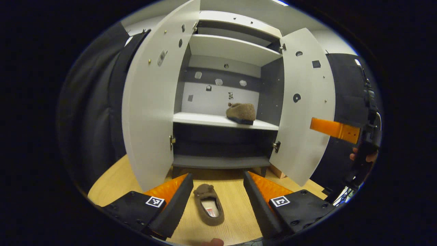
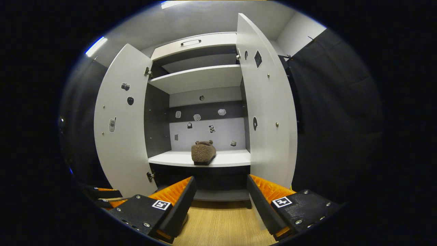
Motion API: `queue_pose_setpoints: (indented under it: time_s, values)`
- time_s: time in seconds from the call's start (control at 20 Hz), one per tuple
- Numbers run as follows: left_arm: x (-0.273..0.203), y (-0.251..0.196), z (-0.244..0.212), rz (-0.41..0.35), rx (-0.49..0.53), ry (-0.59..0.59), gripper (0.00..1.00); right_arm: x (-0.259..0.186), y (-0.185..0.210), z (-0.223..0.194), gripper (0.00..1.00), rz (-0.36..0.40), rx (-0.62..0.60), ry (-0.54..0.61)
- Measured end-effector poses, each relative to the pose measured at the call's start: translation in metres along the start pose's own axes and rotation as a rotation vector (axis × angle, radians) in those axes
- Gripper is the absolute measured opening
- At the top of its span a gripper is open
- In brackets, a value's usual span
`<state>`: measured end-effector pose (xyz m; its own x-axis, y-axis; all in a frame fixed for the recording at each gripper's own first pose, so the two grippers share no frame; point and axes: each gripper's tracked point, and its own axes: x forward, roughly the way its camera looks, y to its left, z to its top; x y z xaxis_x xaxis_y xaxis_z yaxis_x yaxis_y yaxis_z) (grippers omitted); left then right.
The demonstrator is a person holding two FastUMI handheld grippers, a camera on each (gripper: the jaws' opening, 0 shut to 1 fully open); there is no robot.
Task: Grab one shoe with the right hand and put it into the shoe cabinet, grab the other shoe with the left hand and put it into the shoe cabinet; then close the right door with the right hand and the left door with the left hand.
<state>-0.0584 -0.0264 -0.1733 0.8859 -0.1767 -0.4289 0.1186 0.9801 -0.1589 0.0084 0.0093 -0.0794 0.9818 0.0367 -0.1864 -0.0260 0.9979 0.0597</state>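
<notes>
We count two brown fuzzy slippers: one slipper on the shelf (image 1: 241, 113) sits at centre right of the left gripper view inside the white two-door shoe cabinet (image 1: 225, 48), its long axis slanting across the shelf; the other slipper on the wooden floor (image 1: 209, 204) lies at bottom centre, lengthwise away from us, opening up. Both doors stand open. The left gripper (image 1: 218, 196) straddles the floor slipper, jaws spread, grasping nothing. The right gripper (image 2: 220, 200) is likewise released. The floor slipper's heel end is hard to make out.
</notes>
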Motion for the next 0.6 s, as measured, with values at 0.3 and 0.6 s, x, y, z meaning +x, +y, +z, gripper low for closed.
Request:
queue_pose_setpoints:
  time_s: [0.3,0.6]
  values:
    - [0.054,0.037,-0.115,0.038,0.022,0.254,0.98,-0.007,0.011,-0.010,0.93,0.032,-0.038,0.001]
    - [0.100,0.061,-0.177,0.070,-0.071,0.408,0.98,-0.002,0.006,-0.019,0.92,0.027,-0.029,0.012]
